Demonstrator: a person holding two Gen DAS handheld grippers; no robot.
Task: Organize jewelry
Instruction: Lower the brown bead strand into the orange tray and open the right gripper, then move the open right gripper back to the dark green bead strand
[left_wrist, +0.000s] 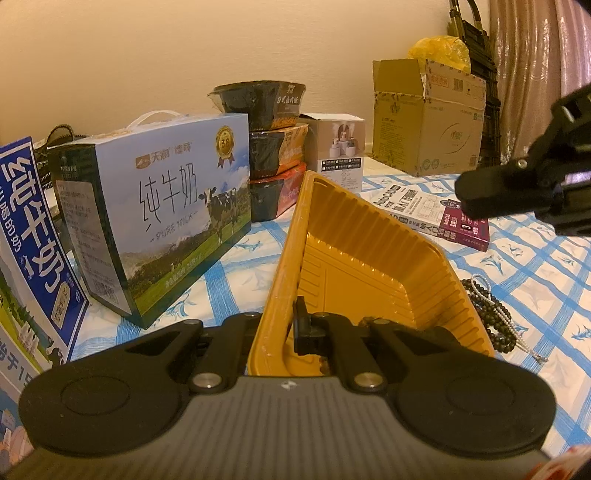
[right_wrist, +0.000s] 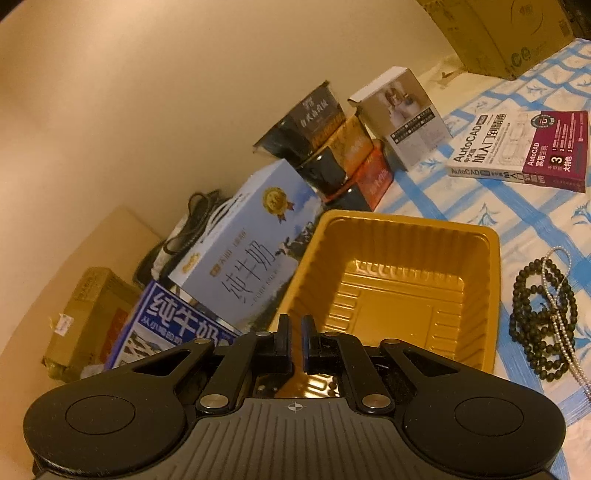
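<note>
A gold plastic tray (left_wrist: 354, 258) rests tilted on the blue-checked cloth. My left gripper (left_wrist: 287, 322) is shut on the tray's near left rim: one finger (left_wrist: 301, 321) shows inside the tray, and the wall hides the other. To the right of the tray lies a coil of dark beads (left_wrist: 491, 317) with a thin pearl strand (left_wrist: 496, 301) across it. In the right wrist view the same tray (right_wrist: 399, 280) sits just ahead, with the dark beads (right_wrist: 532, 332) and pearl strand (right_wrist: 559, 295) at its right. My right gripper (right_wrist: 295, 332) hovers over the tray's near left corner, shut, with nothing between its fingers.
Two milk cartons (left_wrist: 159, 221) (left_wrist: 29, 240) stand left of the tray. Stacked food bowls (left_wrist: 275, 147) and a white box (left_wrist: 340, 147) are behind it, with a cardboard box (left_wrist: 424, 122) at the back right. An AutoCAD book (right_wrist: 524, 147) lies beyond the beads. The right tool's black body (left_wrist: 546, 177) hangs at upper right.
</note>
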